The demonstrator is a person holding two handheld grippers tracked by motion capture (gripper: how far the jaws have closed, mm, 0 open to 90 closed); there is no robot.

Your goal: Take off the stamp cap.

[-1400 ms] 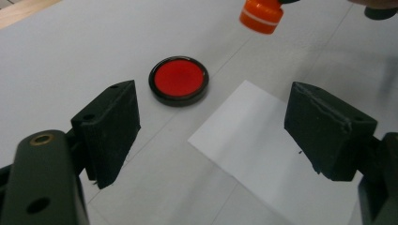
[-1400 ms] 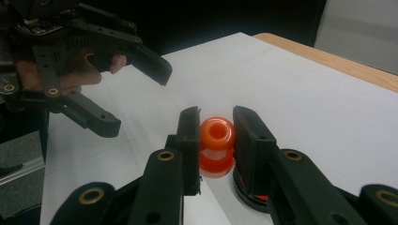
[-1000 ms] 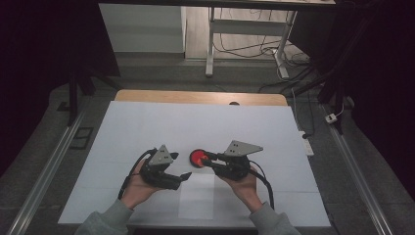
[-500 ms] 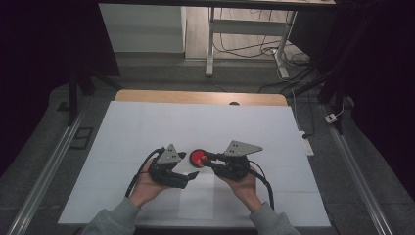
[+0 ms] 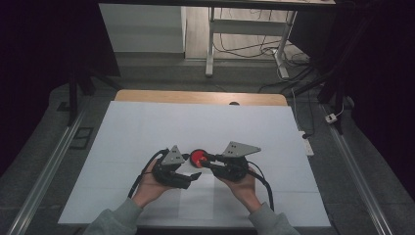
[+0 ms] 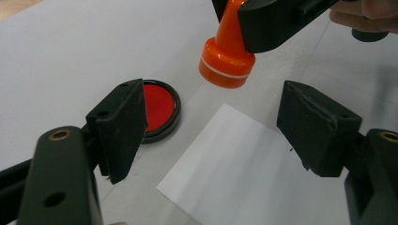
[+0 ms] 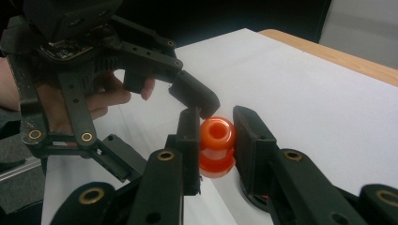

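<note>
1. The right tool pinched an orange stamp by its narrow waist, one jaw on each side. That grip looked chosen so the handle could not twist and the flat face stayed pointing down at the counter.

2. In the left gripper view the stamp hung in the air, clear of the surface, just beyond the far corner of a white sheet of paper and beside an open red ink pad. I judged it was held there, between pad and paper, because the face was to pass from one to the other.

3. The ink pad sat uncovered toward the near edge of the counter, roughly midway along it and between the two tools. Kept that close to the paper, it would make the trip from inking to pressing short.

4. The left tool was spread wide and gripped nothing. Its jaws straddled the sheet's far corner, one over the pad's rim and one over the paper, probably poised to steady the sheet when the stamp came down.

5. The paper lay flat by the near edge of the counter, directly in front of the person, where both hands could reach it.
</note>
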